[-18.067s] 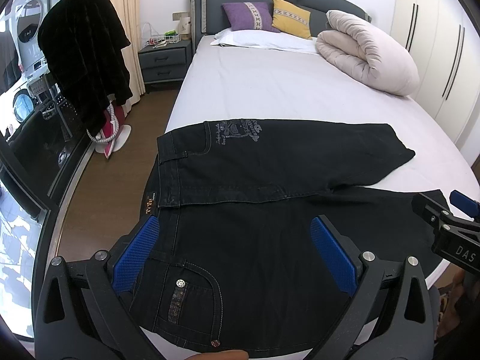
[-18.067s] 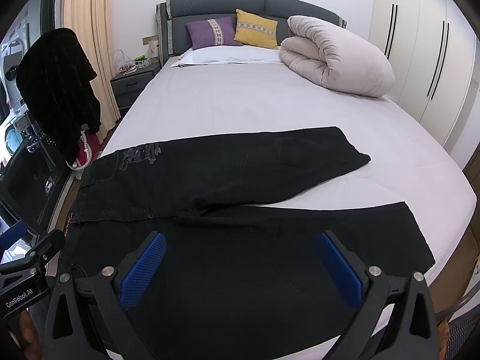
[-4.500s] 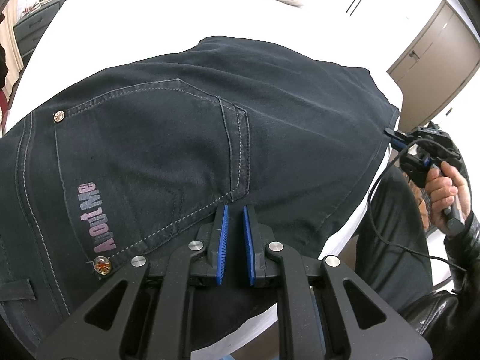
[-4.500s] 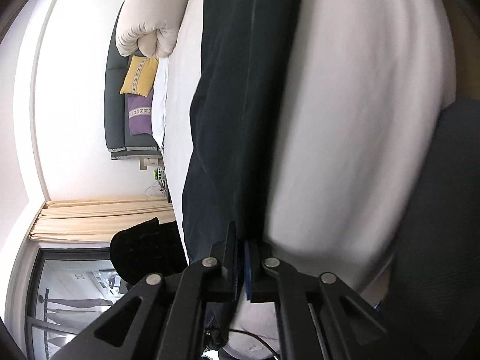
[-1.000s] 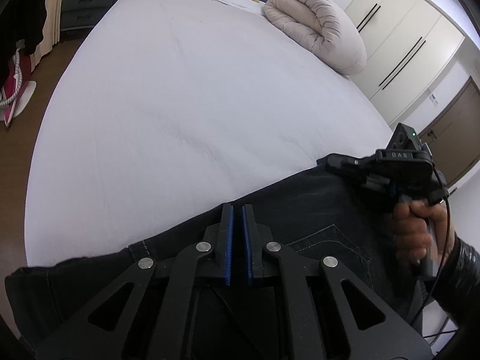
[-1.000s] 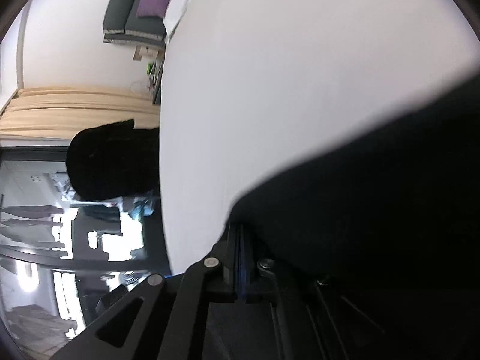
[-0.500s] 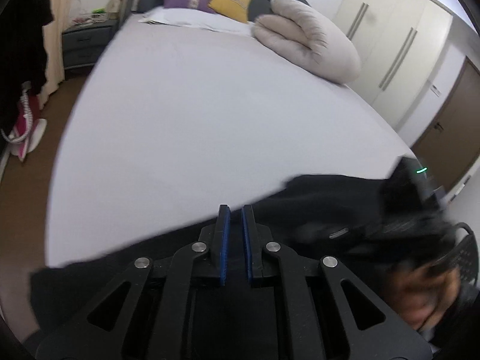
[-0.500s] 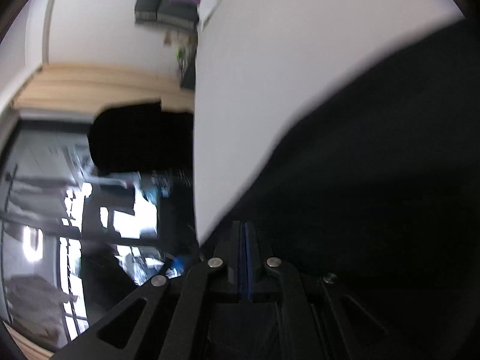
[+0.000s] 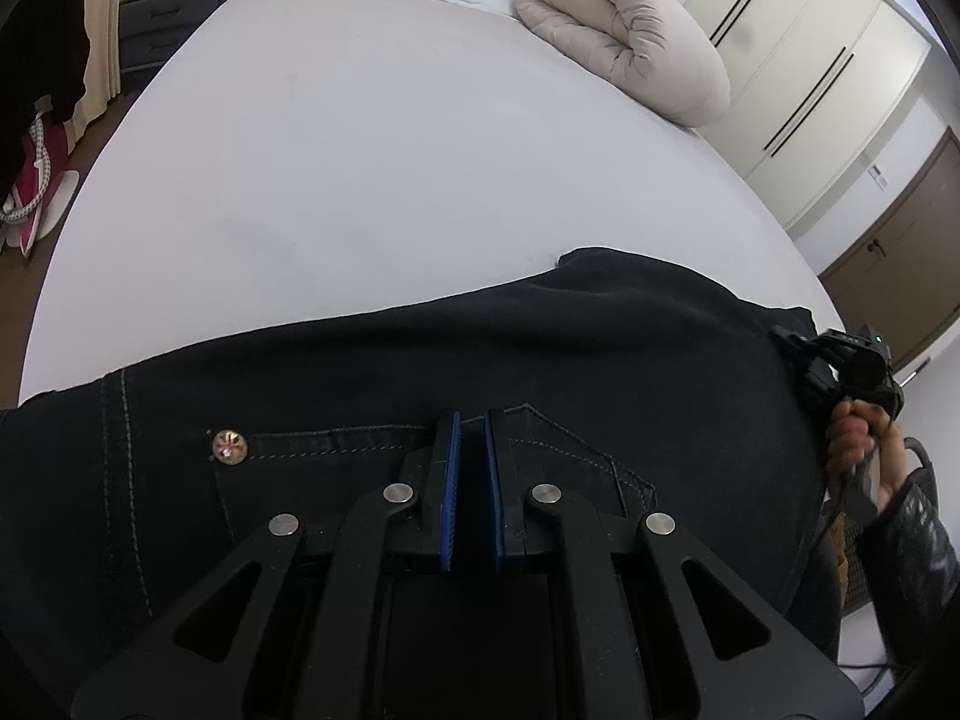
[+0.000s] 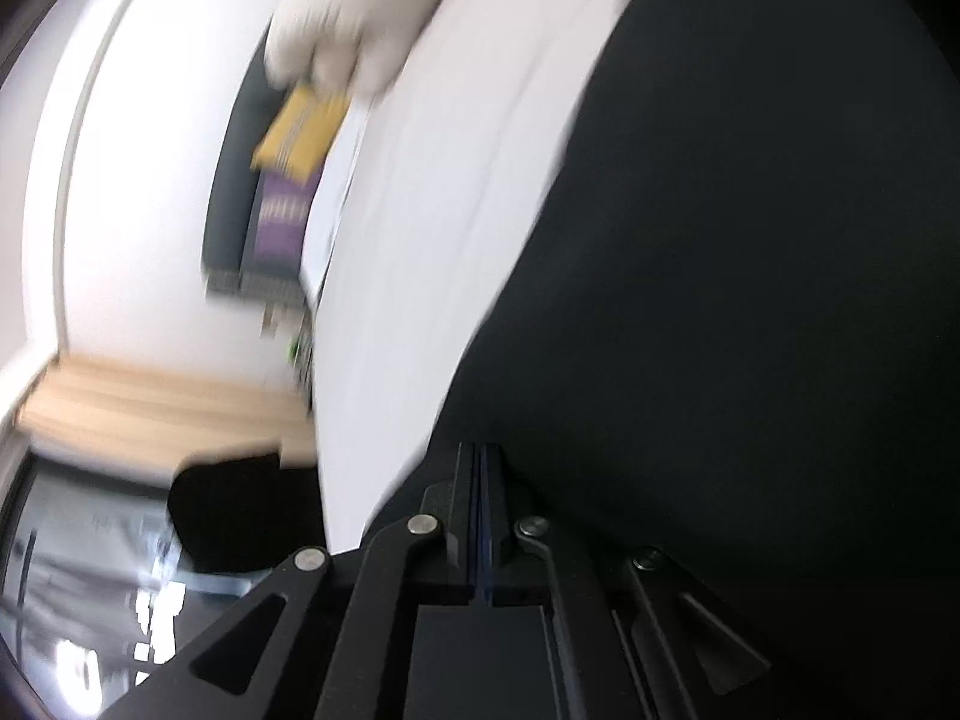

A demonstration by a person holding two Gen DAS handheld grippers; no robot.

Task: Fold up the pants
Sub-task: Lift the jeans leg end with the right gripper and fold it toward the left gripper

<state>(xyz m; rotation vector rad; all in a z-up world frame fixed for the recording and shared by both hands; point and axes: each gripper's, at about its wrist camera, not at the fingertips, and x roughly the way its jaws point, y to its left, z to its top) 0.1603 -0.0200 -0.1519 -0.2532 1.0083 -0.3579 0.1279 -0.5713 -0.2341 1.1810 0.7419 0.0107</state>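
Both tools, left point(image 9: 471, 468) and right point(image 10: 482, 516), pinch black pants point(image 9: 600, 360) on the white bed point(image 9: 390, 150) near wardrobes point(image 9: 798, 72)

We see the black denim pants point(image 9: 540, 348) spread across the near edge of the bed point(image 9: 390, 138), covering its foot end and lying well apart from the pillows at its head. A back pocket faces up, outlined in pale stitching, with a round metal rivet point(image 9: 228, 445) at its corner. The cloth bulges slightly toward the bed's middle, its far edge uneven.
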